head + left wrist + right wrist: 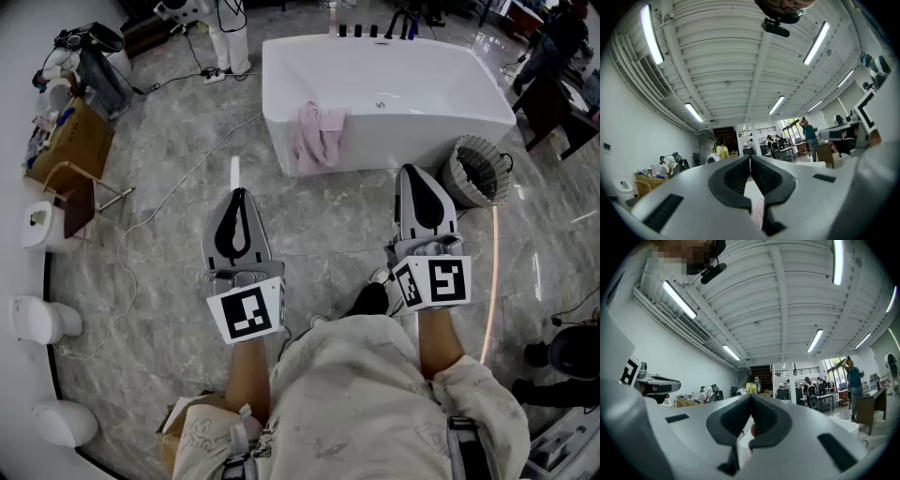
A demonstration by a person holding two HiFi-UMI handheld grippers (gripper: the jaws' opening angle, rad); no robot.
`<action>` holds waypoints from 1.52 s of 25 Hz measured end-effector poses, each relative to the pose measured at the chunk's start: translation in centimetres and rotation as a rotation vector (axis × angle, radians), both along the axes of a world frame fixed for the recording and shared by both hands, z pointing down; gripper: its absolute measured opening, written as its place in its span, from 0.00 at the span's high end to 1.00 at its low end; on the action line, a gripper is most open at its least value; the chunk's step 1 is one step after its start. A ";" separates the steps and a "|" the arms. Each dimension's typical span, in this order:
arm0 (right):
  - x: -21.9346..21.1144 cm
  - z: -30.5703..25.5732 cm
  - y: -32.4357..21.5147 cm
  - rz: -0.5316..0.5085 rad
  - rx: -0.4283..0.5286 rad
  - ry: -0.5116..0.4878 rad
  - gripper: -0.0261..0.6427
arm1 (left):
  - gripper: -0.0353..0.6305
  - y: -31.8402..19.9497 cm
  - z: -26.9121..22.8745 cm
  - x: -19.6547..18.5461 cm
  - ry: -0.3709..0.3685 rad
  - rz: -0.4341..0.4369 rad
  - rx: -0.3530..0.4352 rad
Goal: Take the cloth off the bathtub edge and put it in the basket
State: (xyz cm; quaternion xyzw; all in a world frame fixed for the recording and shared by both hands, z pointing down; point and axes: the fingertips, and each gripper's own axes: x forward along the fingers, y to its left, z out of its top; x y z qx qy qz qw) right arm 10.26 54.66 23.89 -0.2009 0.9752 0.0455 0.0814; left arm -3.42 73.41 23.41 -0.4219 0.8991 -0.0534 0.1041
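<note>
A pink cloth (318,135) hangs over the near edge of the white bathtub (394,89), draped down its front wall. A round woven basket (478,171) stands on the floor at the tub's right front corner. My left gripper (240,195) is held out short of the tub, shut with nothing in it, left of and nearer than the cloth. My right gripper (410,171) is also shut and empty, level with the basket and to its left. In the left gripper view the jaws (750,159) meet, with a sliver of pink cloth (758,212) below them.
Marble floor with a white cable (178,192) running across the left. A cardboard box (67,141) and wooden stool (80,192) stand at far left, toilets (37,319) along the left wall. A dark table (553,103) sits at right. People stand far off in both gripper views.
</note>
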 end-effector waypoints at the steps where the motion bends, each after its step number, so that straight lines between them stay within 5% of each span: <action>1: 0.0 0.1 0.0 -0.001 0.000 0.000 0.98 | 0.93 -0.1 0.2 -0.1 0.002 0.001 -0.001; 19: -2.6 5.5 -2.8 -0.039 -0.100 0.084 0.98 | 0.93 -3.7 5.5 -1.8 0.116 -0.011 -0.084; 28: -5.7 8.7 -11.2 -0.068 -0.157 0.124 0.98 | 0.93 -12.9 8.6 -3.5 0.175 -0.005 -0.142; 38: -5.7 6.7 -22.3 -0.075 -0.123 0.109 0.98 | 0.93 -25.8 6.3 -3.4 0.145 0.038 -0.144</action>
